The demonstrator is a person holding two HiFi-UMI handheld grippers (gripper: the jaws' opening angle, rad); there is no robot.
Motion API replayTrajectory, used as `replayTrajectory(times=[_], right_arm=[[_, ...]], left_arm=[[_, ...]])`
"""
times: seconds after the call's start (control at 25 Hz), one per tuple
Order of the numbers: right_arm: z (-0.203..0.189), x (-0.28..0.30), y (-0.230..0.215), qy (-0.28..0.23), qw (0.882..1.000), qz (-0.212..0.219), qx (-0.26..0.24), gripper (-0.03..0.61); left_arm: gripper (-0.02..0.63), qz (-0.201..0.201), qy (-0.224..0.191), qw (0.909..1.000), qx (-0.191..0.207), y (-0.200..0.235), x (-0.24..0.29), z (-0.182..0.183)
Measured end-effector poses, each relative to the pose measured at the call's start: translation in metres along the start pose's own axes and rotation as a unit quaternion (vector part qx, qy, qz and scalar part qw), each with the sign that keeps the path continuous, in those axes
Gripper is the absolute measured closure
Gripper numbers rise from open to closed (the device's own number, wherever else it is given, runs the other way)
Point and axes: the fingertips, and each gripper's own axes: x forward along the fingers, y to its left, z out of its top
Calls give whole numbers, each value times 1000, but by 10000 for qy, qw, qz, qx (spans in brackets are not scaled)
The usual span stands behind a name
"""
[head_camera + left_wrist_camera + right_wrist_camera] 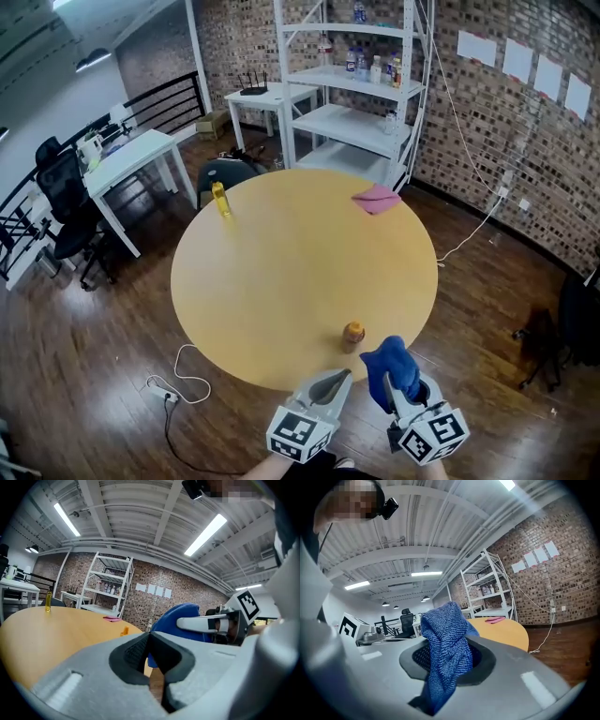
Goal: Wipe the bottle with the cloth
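A small yellow bottle (220,200) (48,601) stands upright near the far left rim of the round wooden table (281,281). My right gripper (401,392) (450,641) hovers just off the table's near edge, shut on a blue cloth (392,367) (447,653) that bunches up above its jaws. Beside it on the left, my left gripper (330,384) (149,637) is shut with nothing between its jaws. In the left gripper view the blue cloth (180,616) shows just past the jaw tips. Both grippers are far from the bottle.
A small orange object (353,332) (124,631) sits near the table's front edge, close to both grippers. A pink cloth (377,198) (494,619) lies at the far right rim. Behind the table are a white shelf unit (361,84), white desks (136,159) and a chair (225,173). A power strip (169,396) lies on the floor.
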Motion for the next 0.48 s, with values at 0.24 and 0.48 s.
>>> replayTrajectory(times=[0.24, 0.48], right_arm=[[5, -8, 12, -88, 9998, 53, -168, 502], [-6, -12, 20, -58, 9996, 62, -280, 502]], left_arm=[[611, 227, -3, 9997, 96, -10, -8, 7], [611, 368, 27, 9992, 154, -8, -13, 6]])
